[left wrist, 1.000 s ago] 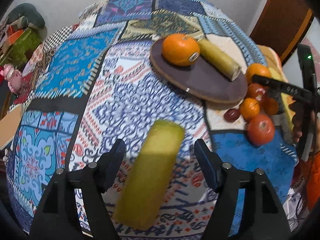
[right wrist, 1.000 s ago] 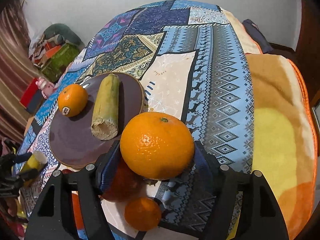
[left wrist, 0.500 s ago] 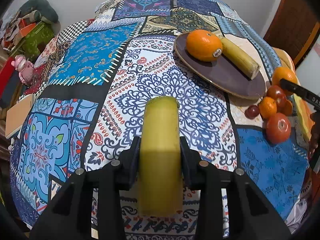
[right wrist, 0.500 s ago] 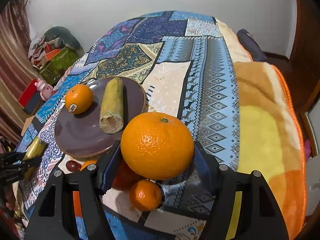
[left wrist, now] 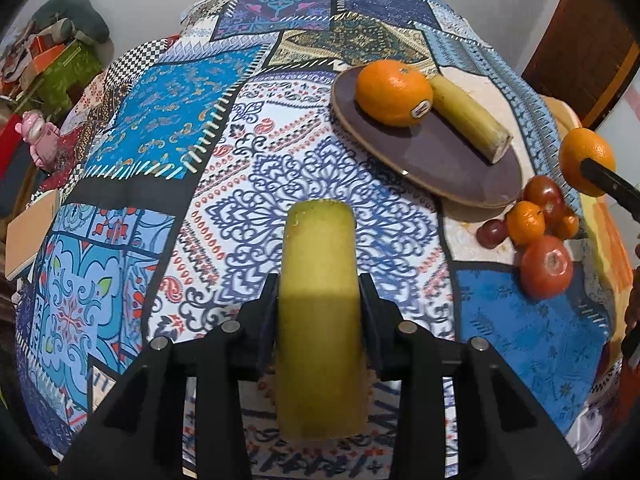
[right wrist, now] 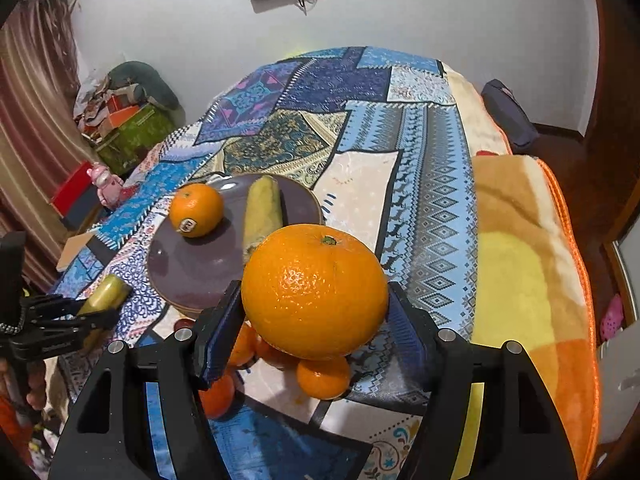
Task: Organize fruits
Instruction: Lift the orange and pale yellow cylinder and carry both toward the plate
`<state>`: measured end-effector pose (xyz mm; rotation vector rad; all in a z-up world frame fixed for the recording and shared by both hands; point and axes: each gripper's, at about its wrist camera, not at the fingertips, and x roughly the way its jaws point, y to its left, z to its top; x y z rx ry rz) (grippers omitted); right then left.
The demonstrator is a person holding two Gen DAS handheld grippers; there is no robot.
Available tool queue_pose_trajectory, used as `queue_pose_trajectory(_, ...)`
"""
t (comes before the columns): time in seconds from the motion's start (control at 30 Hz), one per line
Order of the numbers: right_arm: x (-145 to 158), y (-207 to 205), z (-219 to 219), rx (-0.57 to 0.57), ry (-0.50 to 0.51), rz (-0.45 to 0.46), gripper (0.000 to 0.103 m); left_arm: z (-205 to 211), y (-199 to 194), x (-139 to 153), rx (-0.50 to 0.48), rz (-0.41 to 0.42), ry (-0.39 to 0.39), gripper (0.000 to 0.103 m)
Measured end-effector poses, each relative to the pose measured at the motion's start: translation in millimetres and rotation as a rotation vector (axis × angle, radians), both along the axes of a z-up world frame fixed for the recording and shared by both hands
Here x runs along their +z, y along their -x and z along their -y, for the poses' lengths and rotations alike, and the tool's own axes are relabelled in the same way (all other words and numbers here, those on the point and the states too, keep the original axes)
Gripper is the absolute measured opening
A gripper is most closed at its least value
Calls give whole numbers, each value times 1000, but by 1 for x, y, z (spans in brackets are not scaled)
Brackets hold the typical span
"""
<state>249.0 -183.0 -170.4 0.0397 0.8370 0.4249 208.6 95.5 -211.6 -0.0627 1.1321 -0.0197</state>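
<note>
My left gripper is shut on a yellow-green banana piece, held above the patterned cloth. A dark round plate at the upper right carries a stickered orange and another banana piece. My right gripper is shut on a large orange, lifted above a cluster of small oranges and tomatoes. In the right wrist view the plate lies to the left, and the left gripper with its banana piece shows at the far left.
Right of the plate lie tomatoes, small oranges and a dark grape-like fruit. An orange-yellow blanket covers the right side. Boxes, a pink toy and clutter stand beyond the left edge.
The left jaws closed on the banana piece, which now stands straight between them. The right gripper rose with the large orange, so more of the room and wall shows.
</note>
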Motion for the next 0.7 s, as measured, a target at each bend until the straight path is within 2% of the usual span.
queue_pose_trajectory(0.17, 7, 1, -2, 6, 5, 23, 66, 13, 2, 19, -14, 64, -8, 37)
queue_pose_trajectory(0.27, 9, 3, -4, 10, 2, 30, 66, 22, -3, 31, -37, 88, 13, 37)
queue_pose_trajectory(0.37, 9, 4, -6, 18, -5, 33, 66, 32, -9, 39, -56, 115, -4, 35)
queue_pose_trajectory(0.43, 9, 4, -9, 25, -7, 33, 66, 38, -13, 43, -77, 116, -8, 0)
queue_pose_trajectory(0.53, 7, 3, -12, 37, -7, 30, 66, 42, -17, 42, -106, 89, 6, 0)
queue_pose_trajectory(0.63, 6, 4, -15, 45, -3, 30, 66, 43, -14, 32, -116, 53, -43, 1)
queue_pose_trajectory(0.67, 6, 5, -15, 47, -3, 30, 66, 41, -11, 30, -112, 47, -38, 3)
queue_pose_trajectory(0.7, 5, 5, -15, 51, -3, 30, 66, 39, -8, 29, -108, 43, -37, 10)
